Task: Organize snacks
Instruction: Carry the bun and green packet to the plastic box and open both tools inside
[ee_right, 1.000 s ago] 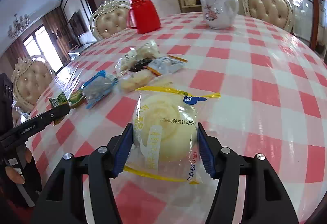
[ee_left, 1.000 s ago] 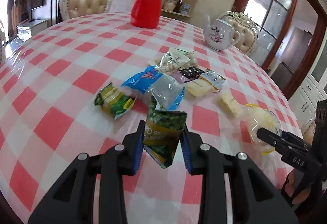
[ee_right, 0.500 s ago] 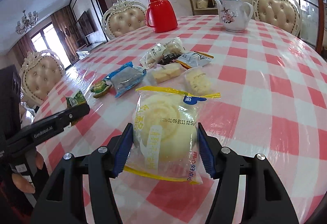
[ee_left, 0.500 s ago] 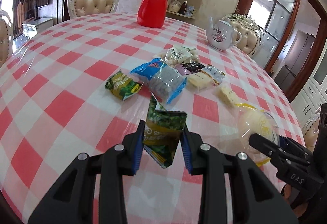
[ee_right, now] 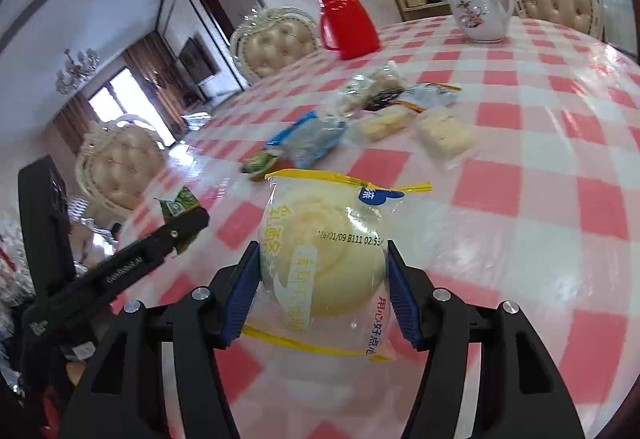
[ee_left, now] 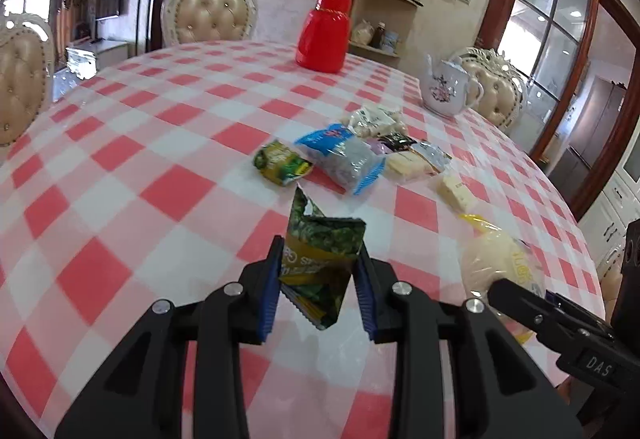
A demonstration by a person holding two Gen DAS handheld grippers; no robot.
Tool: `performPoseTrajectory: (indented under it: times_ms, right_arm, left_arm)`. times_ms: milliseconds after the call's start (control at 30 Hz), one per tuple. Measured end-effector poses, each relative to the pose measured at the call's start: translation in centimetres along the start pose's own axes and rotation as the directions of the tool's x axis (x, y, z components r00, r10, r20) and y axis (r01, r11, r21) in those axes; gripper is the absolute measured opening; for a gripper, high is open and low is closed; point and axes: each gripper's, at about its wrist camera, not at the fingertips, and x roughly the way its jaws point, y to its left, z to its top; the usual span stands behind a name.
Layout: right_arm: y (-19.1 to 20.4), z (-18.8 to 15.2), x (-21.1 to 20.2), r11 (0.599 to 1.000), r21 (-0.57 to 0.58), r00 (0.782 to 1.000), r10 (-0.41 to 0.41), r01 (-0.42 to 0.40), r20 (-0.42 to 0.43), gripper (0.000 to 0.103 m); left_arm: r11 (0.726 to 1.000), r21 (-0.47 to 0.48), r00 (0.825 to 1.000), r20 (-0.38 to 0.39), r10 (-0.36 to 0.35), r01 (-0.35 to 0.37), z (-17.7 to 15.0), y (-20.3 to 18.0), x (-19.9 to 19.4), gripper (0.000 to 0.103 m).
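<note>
- Desk (ee_left: 120,143) under red-checked cloth is carrying a cluster of loose snack packets (ee_left: 352,159) mid-surface.
- My right hand-held gripper (ee_right: 320,287) is clamping the wrapped round bun (ee_right: 324,259), lifted above the cloth.
- My left hand-held gripper (ee_left: 318,291) is pinching the green snack packet (ee_left: 320,259), also off the desk.

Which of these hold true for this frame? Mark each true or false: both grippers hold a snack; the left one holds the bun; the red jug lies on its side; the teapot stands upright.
1. Both grippers hold a snack. True: the left gripper and the right gripper are each shut on a packet.
2. The left gripper holds the bun. False: it holds the green snack packet; the wrapped bun is in the right.
3. The red jug lies on its side. False: upright.
4. The teapot stands upright. True.
</note>
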Motion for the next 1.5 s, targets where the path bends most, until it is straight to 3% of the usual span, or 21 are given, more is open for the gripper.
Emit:
performPoseTrajectory:
  times_ms: [167,500,700,1033,1167,1333,1500]
  right_arm:
    - [1.6,-1.1,-0.3,0.998,0.008,0.998,0.065,-0.065,-0.01,0.059]
    - [6.1,-3.4,-0.5,0.988,-0.04,0.988,0.147,-0.149,-0.05,0.059]
    - [9.6,-5.1,-0.1,0.978,-0.096,0.98,0.174,-0.183,-0.095,0.059]
    - [15.6,-7.1,0.0,0.952,-0.21,0.971,0.196,-0.222,-0.139,0.059]
    - [18.1,-8.1,0.4,0.936,-0.253,0.963,0.207,-0.246,-0.17,0.059]
    - [22.9,-11.0,1.4,0.891,-0.338,0.944,0.231,-0.303,-0.238,0.059]
    - [27.8,-14.3,1.4,0.823,-0.433,0.921,0.256,-0.368,-0.296,0.059]
  left_arm:
    - [1.0,-0.025,1.0,0.02,0.016,-0.016,-1.1,1.1,-2.8,0.033]
    - [0.991,0.003,0.991,0.003,0.133,-0.133,-2.9,4.1,-7.7,0.034]
    - [0.987,-0.007,0.987,-0.017,0.161,-0.161,-5.2,7.5,-10.6,0.034]
    - [0.972,-0.074,0.973,0.04,0.226,-0.223,-7.2,14.4,-17.6,0.034]
    - [0.967,-0.102,0.971,0.019,0.238,-0.234,-8.5,17.3,-19.1,0.034]
    - [0.944,-0.111,0.95,-0.008,0.312,-0.311,-9.7,20.8,-20.7,0.034]
    - [0.904,-0.106,0.909,0.0,0.416,-0.414,-10.2,24.0,-23.3,0.034]
